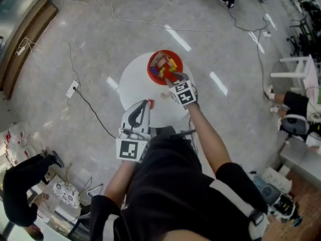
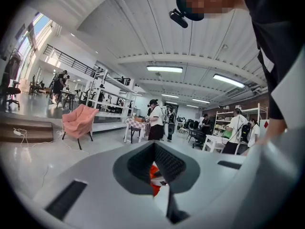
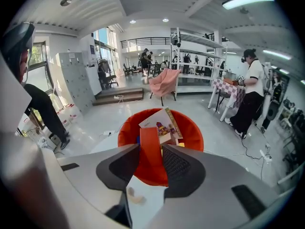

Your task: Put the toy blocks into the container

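Note:
A red bowl (image 1: 152, 70) with several coloured blocks and a printed card (image 3: 161, 121) stands at the far side of the round white table (image 1: 134, 84). My right gripper (image 1: 174, 78) hangs at the bowl's near rim, shut on an upright red block (image 3: 149, 136) that sticks out past the jaws over the bowl (image 3: 190, 128). My left gripper (image 1: 146, 104) rests at the table's near side with its jaw tips together. A small red block (image 1: 151, 103) lies on the table right beside those tips; through the left gripper's (image 2: 154, 145) jaw gap it shows as a red patch (image 2: 153, 171).
Cables run over the grey floor round the table, with a power strip (image 1: 72, 89) to the left. A person in black (image 1: 25, 185) crouches at the lower left, and another person (image 1: 296, 104) sits at the right by white furniture.

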